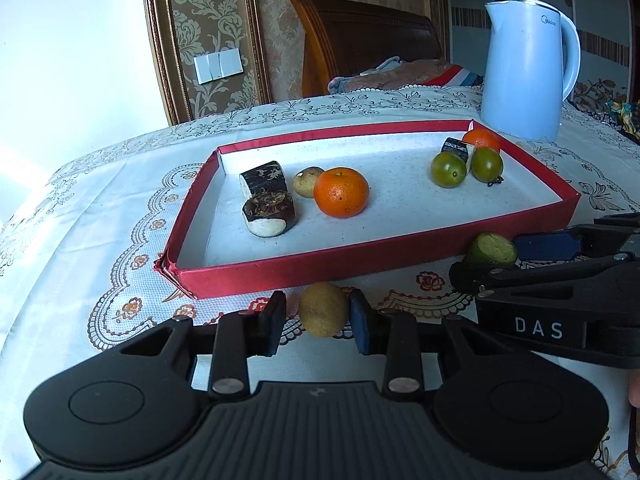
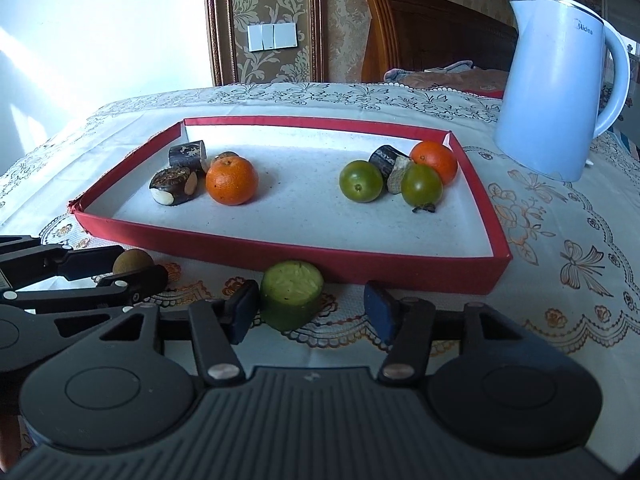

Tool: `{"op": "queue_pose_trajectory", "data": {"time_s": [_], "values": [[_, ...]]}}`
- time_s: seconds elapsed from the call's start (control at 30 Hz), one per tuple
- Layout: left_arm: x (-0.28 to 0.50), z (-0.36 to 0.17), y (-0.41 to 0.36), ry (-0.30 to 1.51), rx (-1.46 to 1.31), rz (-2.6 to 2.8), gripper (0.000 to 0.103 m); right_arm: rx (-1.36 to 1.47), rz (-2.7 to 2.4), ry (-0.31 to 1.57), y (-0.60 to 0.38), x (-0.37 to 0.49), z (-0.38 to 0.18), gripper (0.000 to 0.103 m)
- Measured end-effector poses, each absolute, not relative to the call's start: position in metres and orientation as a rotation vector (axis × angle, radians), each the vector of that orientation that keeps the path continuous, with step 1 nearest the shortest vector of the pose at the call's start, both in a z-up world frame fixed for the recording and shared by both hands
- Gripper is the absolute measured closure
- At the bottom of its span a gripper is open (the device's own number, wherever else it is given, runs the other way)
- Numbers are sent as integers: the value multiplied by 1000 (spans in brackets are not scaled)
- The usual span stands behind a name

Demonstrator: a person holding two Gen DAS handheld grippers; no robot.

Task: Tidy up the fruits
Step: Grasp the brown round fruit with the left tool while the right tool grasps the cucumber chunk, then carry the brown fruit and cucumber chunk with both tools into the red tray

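Left tool (image 1: 318,322): your pads clamp a small tan-brown round fruit (image 1: 323,309), longan-like, just in front of the red tray's (image 1: 280,270) near wall. Grip is narrow and sits near the fruit's widest part; a round, smooth skin can squirt out if you squeeze harder or swing fast.

Right tool (image 2: 310,312): jaws partly apart around the green cut fruit chunk (image 2: 291,294). Left pad touches it, right pad stands clear. Not held yet. If you lift now, the chunk tips or stays on the counter (image 2: 560,280).

Both tools work close together at the tray's front edge, so you risk knocking one against the other, or catching the low wall and shoving the tray.

Inside, two groups: orange (image 1: 341,192) with dark chunks on the left, green tomatoes (image 1: 448,169) with a second orange on the right. A dropped fruit may roll and scatter them. The blue kettle (image 1: 528,68) stands just beyond the far right corner.
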State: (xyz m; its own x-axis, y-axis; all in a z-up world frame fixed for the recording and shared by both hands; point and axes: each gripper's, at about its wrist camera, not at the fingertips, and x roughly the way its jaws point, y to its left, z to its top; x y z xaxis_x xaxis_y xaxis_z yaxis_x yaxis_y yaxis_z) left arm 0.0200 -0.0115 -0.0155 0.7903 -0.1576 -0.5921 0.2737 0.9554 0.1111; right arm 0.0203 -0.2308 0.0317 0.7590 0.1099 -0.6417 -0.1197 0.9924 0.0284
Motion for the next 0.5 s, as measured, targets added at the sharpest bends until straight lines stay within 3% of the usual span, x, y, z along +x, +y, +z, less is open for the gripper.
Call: {"op": "queue_pose_trajectory", "data": {"time_s": [0.1,0.5], "values": [[20,-15,-12,615,199,-235,70,-25,142,689,-228,19,32,66],[20,-14,-8,617,164,-251,78,-31,144,677,-227,17,32,71]]}}
